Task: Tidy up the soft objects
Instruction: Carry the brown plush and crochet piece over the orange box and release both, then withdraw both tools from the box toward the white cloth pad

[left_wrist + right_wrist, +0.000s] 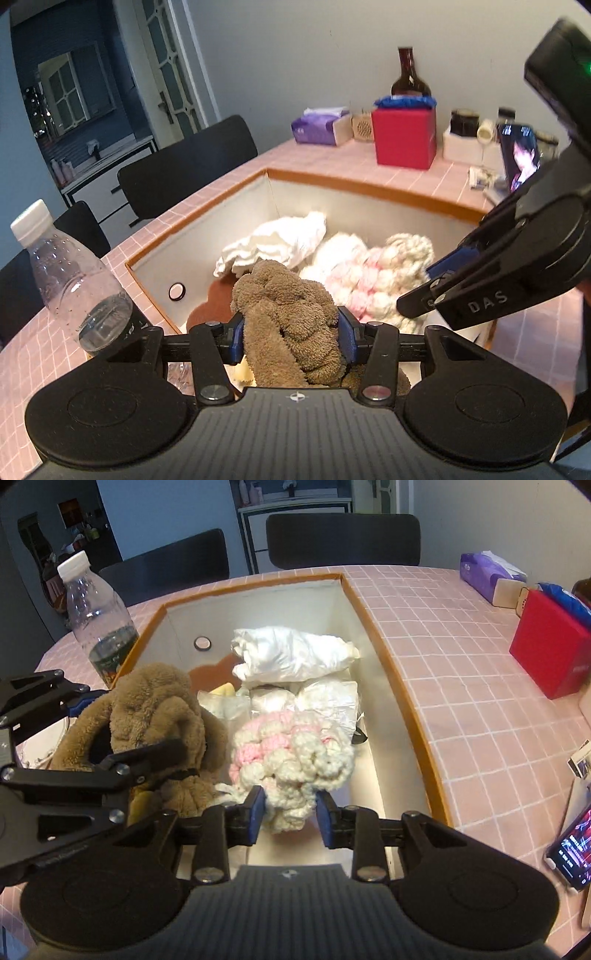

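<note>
Looking along the left gripper (291, 334), we see its blue pads clenched on a brown terry towel (286, 306), bunched and twisted, its long axis running from the near edge up and away over the near left end of an open box (369, 184). Our right gripper (290, 814) has its pads on either side of a pink-and-cream knitted piece (291, 757); we cannot tell whether they press on it. That piece lies in the box, lengthwise from near to far, just right of the towel. Beyond it rest crumpled white cloths (291, 653), laid across the far half of the box. The box has an orange rim and pale walls, and sits on a table under a pink checked cloth (461, 646). A clear bottle (94, 616) stands left of the box, a red box (546, 657) and tissue pack (487, 572) to the right, black chairs (343, 539) at the far side.
</note>
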The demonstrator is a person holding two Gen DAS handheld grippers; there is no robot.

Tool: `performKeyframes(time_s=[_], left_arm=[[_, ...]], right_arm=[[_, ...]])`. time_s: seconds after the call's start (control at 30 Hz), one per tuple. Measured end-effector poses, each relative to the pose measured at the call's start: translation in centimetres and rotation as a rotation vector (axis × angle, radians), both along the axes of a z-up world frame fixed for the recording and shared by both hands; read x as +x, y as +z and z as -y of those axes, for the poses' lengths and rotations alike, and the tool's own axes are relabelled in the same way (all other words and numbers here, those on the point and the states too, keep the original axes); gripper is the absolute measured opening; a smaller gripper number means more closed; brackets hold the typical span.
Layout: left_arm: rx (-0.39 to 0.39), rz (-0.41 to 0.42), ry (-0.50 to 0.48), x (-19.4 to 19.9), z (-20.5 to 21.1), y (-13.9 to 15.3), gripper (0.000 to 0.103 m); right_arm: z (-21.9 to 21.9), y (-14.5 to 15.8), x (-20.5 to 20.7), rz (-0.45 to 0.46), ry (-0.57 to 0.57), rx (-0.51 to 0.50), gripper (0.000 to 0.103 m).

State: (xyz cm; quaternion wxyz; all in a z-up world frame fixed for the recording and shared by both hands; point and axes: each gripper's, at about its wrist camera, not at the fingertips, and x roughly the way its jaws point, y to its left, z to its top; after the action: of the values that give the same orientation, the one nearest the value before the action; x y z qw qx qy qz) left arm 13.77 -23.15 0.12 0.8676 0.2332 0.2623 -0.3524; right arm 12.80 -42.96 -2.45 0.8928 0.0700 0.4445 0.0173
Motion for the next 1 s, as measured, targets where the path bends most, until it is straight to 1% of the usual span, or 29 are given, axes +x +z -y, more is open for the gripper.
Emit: performKeyframes(time_s=[0.03, 0.1, 0.17, 0.3, 0.4, 0.43, 0.47, 0.57, 0.63, 0.83, 0.93, 1.0], left_arm=[[0.014, 0.003, 0.003, 0.0, 0.2, -0.4, 0.057], [0.035, 0.002, 0.009, 0.0, 0.3, -0.8, 0.063], [0.043, 0.002, 0.015, 0.1, 0.4, -1.0, 0.066], [0.042, 0.020, 0.022, 0.0, 0.2, -0.6, 0.069], [0.033, 0.042, 0.024, -0.5, 0.1, 0.1, 0.073], [0.028, 0.055, 0.024, -0.6, 0.0, 0.3, 0.074], [0.022, 0.072, 0.025, -0.9, -0.2, 0.6, 0.077], [-0.007, 0.106, 0.028, -1.5, -0.9, 1.8, 0.077], [-0.031, 0.115, 0.031, -1.8, -1.4, 2.5, 0.077], [-0.114, 0.146, 0.048, -3.1, -3.4, 4.4, 0.077], [-0.151, 0.146, 0.060, -3.7, -4.7, 4.9, 0.077], [-0.173, 0.148, 0.075, -4.0, -5.6, 5.0, 0.077]], right_arm=[[-0.1, 0.0, 0.0, 0.003, 0.002, -0.006, 0.035], [-0.4, 0.2, -0.2, 0.011, 0.011, -0.029, 0.039], [-1.0, 0.4, -0.5, 0.027, 0.032, -0.070, 0.043], [-2.0, 0.7, -1.0, 0.055, 0.057, -0.158, 0.047], [-2.3, 1.3, -1.4, 0.088, 0.065, -0.198, 0.058], [-2.5, 1.6, -1.7, 0.104, 0.070, -0.214, 0.063], [-2.7, 1.9, -1.9, 0.119, 0.072, -0.229, 0.068], [-3.1, 2.6, -2.5, 0.160, 0.081, -0.262, 0.076], [-3.4, 3.0, -2.9, 0.181, 0.085, -0.272, 0.078], [-4.3, 4.5, -4.1, 0.231, 0.099, -0.252, 0.079], [-5.4, 5.1, -5.0, 0.266, 0.114, -0.251, 0.086], [-6.2, 5.5, -5.5, 0.283, 0.129, -0.245, 0.086]])
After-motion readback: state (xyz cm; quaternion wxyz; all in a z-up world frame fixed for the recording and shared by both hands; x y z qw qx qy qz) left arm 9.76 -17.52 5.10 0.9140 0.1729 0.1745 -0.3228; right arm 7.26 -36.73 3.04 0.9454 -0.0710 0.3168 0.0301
